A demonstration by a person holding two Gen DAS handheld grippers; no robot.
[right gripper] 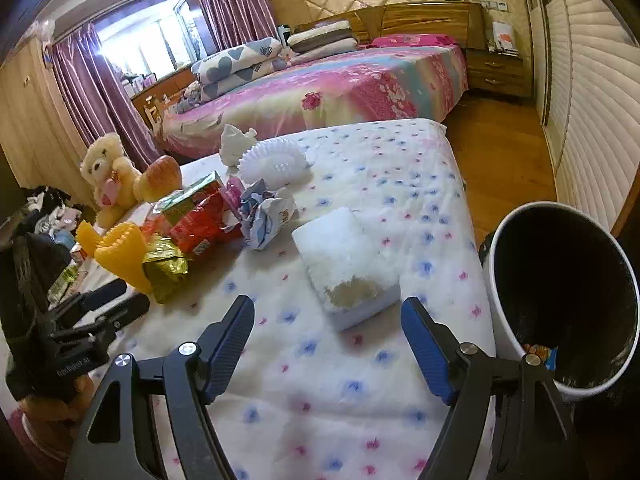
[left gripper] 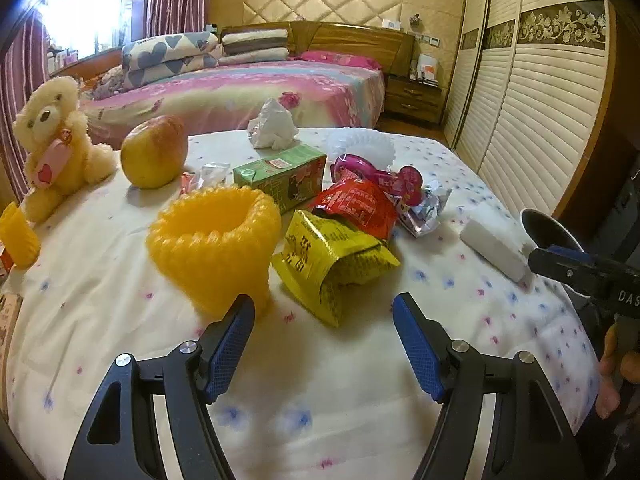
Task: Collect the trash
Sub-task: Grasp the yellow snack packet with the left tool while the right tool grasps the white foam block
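Trash lies in a heap on the flowered tablecloth [left gripper: 340,380]. It includes a yellow foam net [left gripper: 216,240], a yellow snack wrapper [left gripper: 332,264], a red wrapper [left gripper: 356,208], a green carton [left gripper: 280,176] and a crumpled tissue [left gripper: 272,124]. My left gripper [left gripper: 323,304] stands open just short of the yellow wrapper and holds nothing. My right gripper [right gripper: 328,306] is open too. The near corner of a white foam block [right gripper: 344,260] sits at its fingertips, and neither pad presses on it. A white bin [right gripper: 504,280] with a dark inside stands at the table's right edge.
A teddy bear [left gripper: 56,144], an apple [left gripper: 154,156] and a second yellow net [left gripper: 18,236] sit at the left of the table. A pink bed [left gripper: 248,88] lies behind. Slatted wardrobe doors [left gripper: 540,120] and a wooden floor [right gripper: 500,152] are on the right.
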